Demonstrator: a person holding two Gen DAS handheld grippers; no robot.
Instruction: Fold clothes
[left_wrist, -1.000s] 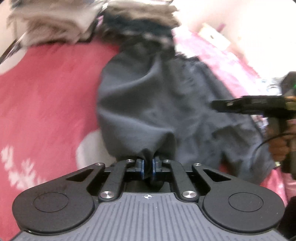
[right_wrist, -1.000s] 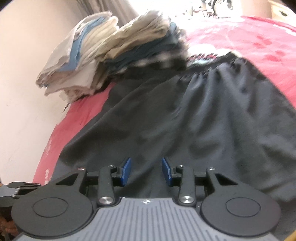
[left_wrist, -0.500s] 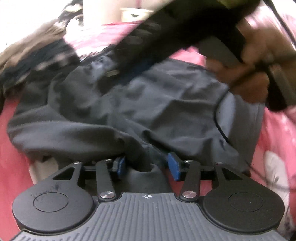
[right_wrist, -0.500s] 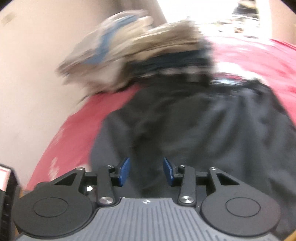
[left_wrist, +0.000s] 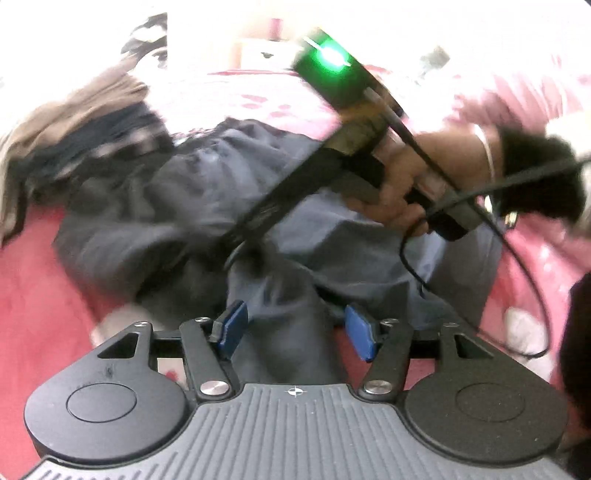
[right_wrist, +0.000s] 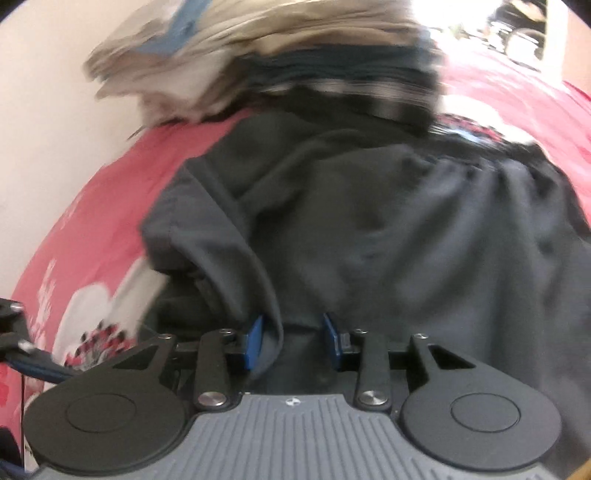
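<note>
Dark grey fabric shorts (right_wrist: 369, 221) lie on red floral bed (right_wrist: 110, 192), waistband far. Right hand-held gripper (right_wrist: 291, 341) closing, near-edge fold between jaws. Left hand-held gripper (left_wrist: 295, 328) opening, cloth between, unpressed.

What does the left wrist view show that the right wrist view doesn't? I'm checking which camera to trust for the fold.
Only the left wrist view shows the person's hand holding the other gripper's handle, with its green light and cable. Only the right wrist view shows the pale wall and the light folded stack with a blue piece. Both show the dark grey garment lying between blue pads on the red floral bedspread.
</note>
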